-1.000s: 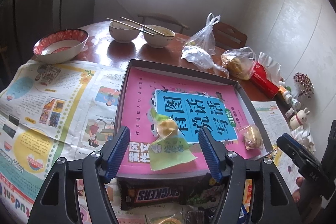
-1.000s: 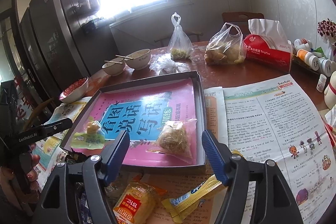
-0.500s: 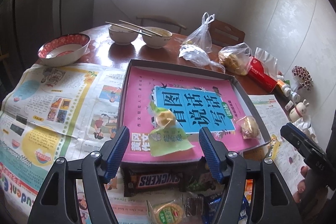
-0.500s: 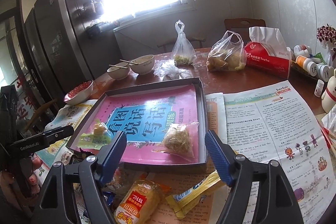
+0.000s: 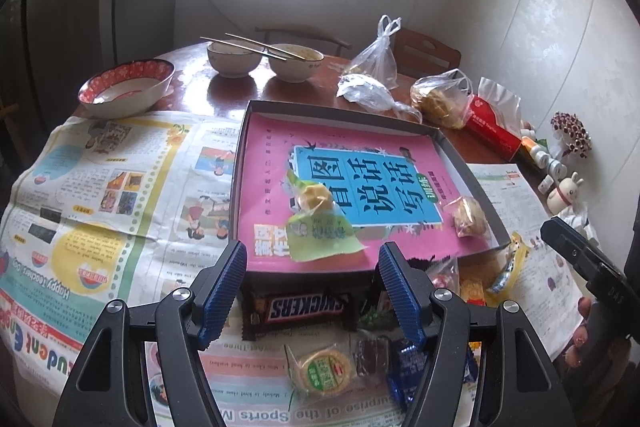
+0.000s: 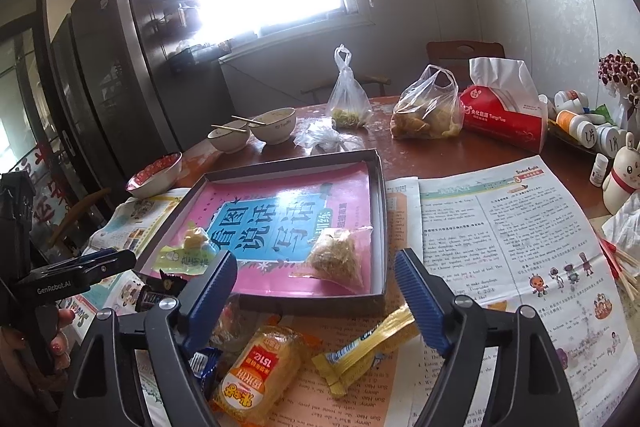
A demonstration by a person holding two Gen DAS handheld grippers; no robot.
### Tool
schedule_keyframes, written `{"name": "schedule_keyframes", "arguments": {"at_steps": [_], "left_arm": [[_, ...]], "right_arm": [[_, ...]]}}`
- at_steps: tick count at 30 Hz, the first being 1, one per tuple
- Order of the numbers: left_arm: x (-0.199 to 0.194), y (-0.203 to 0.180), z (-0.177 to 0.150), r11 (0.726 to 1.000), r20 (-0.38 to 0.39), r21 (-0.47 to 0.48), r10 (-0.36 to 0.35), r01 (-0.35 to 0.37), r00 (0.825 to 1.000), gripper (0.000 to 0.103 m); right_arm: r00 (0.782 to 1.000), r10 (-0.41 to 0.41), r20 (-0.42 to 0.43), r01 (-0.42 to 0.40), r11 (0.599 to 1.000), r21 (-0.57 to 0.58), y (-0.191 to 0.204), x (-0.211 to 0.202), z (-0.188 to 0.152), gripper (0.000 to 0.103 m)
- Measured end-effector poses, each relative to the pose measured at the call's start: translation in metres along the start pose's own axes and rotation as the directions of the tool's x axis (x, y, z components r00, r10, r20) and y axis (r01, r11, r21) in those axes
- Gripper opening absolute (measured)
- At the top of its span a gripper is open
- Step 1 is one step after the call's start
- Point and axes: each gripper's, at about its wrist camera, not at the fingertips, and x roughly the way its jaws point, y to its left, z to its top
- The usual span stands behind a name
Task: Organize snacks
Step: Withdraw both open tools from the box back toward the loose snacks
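The left gripper [image 5: 312, 263] stands partly open with nothing between its blue pads, tilted down over the table. Directly beneath its fingertips lies a chocolate bar [image 5: 306, 306], and closer in, under the gripper, a round green-labelled snack [image 5: 326, 371] and small dark and blue wrapped sweets [image 5: 408, 363]. Just beyond the fingertips sits the shallow box [image 5: 240, 163] lined with a pink book, holding a green-wrapped snack [image 5: 316, 223] straight ahead and a clear-wrapped pastry [image 5: 468, 215] to the right. The right gripper [image 6: 316, 279] has its jaws opening, with nothing held between them. Below it lie an orange packet [image 6: 260, 371] and a yellow stick sachet [image 6: 360, 343] on the newspaper [image 6: 500, 247], which spreads to its right. Ahead of its fingertips, inside the same box [image 6: 380, 227], is the clear-wrapped pastry [image 6: 340, 255], with the green-wrapped snack [image 6: 188, 251] off to the left. Farther out stand two bowls with chopsticks [image 6: 252, 131], a red-patterned bowl [image 6: 156, 175], plastic bags [image 6: 424, 111] and a red tissue pack [image 6: 504, 111].
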Motion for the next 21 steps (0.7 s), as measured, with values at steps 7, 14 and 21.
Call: {"name": "schedule_keyframes", "arguments": {"at_steps": [7,14,21], "left_arm": [[-0.001,0.005,-0.012,1.000,-0.036,0.016,0.022,-0.022,0.999,0.070],[0.001,0.011,-0.030,0.999,-0.080,0.035,0.041,-0.039,0.996,0.070],[0.002,0.019,-0.041,0.999,-0.115,0.030,0.048,-0.045,0.992,0.070]], "right_arm": [[1.000,0.002,-0.003,-0.002,1.000,-0.001,-0.001,-0.005,-0.005,0.082],[1.000,0.003,-0.015,-0.003,1.000,-0.014,0.002,-0.009,-0.012,0.082],[1.000,-0.001,-0.029,0.000,1.000,-0.012,0.002,-0.010,-0.018,0.082]]}}
